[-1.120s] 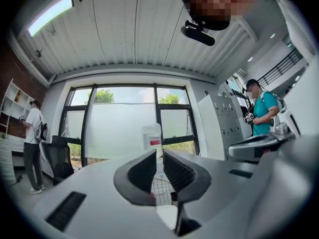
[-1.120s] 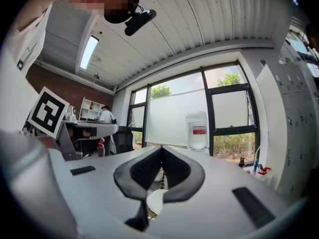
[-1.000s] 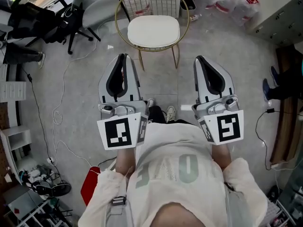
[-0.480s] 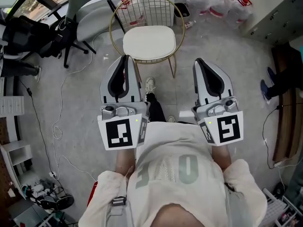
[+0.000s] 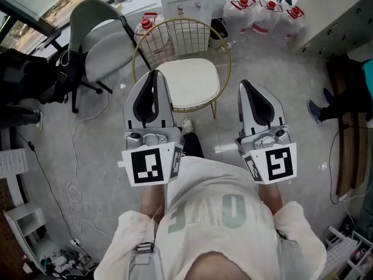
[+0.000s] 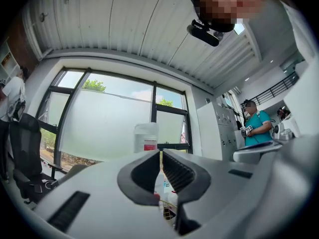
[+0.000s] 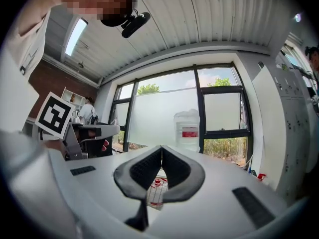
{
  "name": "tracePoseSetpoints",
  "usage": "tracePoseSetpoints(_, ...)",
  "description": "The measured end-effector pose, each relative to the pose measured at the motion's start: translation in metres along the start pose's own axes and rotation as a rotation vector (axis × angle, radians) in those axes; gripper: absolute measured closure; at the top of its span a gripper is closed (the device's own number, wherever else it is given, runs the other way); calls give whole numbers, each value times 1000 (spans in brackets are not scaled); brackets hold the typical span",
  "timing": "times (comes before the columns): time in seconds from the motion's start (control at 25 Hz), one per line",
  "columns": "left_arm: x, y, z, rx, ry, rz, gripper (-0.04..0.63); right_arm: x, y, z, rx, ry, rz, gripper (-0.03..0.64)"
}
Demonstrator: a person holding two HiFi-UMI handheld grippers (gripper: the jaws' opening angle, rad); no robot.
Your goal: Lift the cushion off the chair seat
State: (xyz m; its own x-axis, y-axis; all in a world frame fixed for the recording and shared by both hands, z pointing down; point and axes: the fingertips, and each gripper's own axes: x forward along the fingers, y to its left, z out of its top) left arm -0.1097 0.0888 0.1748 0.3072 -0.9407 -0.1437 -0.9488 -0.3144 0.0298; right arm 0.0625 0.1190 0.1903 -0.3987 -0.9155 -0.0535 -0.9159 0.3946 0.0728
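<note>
Left gripper (image 5: pixel 152 73) and right gripper (image 5: pixel 245 86), jaws closed empty, neared the flat cream cushion (image 5: pixel 190 83)

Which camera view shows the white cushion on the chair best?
The head view: nearly the whole cushion lies in sight on the wire chair seat, seen from above. Both gripper views look level toward the windows and show only some wire past their jaws, no cushion.

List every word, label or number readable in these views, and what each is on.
Nothing reads as clear text.
Shirt: large pale letters, creased and foreshortened, not legible.
Water jug: red label, print too blurred.
Marker cubes: black-and-white square patterns only, no words.
</note>
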Motion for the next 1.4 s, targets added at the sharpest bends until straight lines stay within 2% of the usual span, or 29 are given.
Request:
tracePoseSetpoints(0.24,76,53,0,-25,-1,-53,568,83,-10,7,-9,10,-66,600)
tracePoseSetpoints(0.48,120,82,0,-55,-2,-63,568,131,-20,6,-3,34,-90,600)
tracePoseSetpoints(0.72,143,78,-13,-64,36,-64,568,151,-42,-5,39,48,-88,600)
tracePoseSetpoints(1.2,174,50,-12,-53,26,-88,568,162,-79,-2,115,4,-42,600)
tracePoseSetpoints(1.36,180,45,-20,-59,58,-102,568,170,-82,-16,249,42,27,595)
tracePoseSetpoints(1.4,183,44,-23,-61,67,-108,568,174,-84,-22,288,53,34,541)
